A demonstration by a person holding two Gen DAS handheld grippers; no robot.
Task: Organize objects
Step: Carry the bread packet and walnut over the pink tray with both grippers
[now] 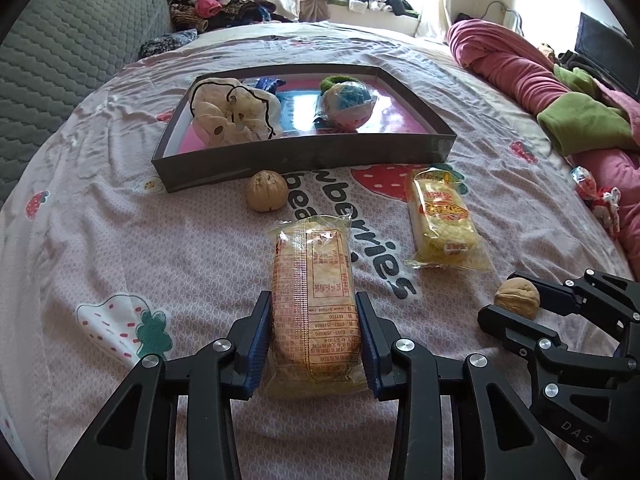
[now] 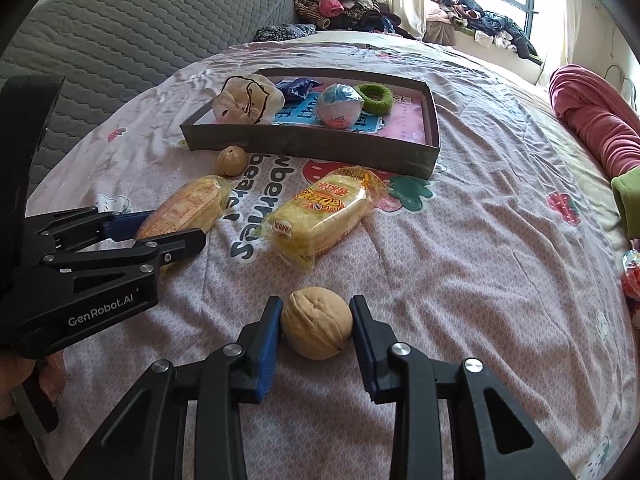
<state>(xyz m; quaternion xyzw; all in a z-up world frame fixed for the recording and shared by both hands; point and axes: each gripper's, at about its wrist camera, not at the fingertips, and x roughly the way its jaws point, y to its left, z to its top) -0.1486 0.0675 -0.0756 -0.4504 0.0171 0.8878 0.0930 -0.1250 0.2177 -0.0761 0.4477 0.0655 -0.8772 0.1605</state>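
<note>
A pale snack packet [image 1: 316,264] lies on the strawberry-print bedsheet with its printed back up. My left gripper [image 1: 313,300] is shut on its near end, both blue pads against its sides. To its right, my right gripper [image 2: 316,304] is shut on a walnut [image 2: 316,322] that rests on the sheet. A second walnut [image 1: 267,191] sits in front of the dark shallow box [image 1: 304,156]. A yellow snack packet [image 1: 446,220] lies loose between the box and the right gripper [image 1: 500,296]. Inside the box are a plush toy [image 1: 232,114], a wrapped ball [image 1: 348,104] and a green hair tie [image 2: 376,98].
A grey quilted headboard [image 1: 60,60] runs along the left. A rolled pink and green blanket [image 1: 520,72] lines the right side, with a red and white wrapper [image 1: 596,196] beside it. Clothes are piled by the window [image 2: 480,12]. A hand [image 2: 24,380] holds the left gripper [image 2: 176,226].
</note>
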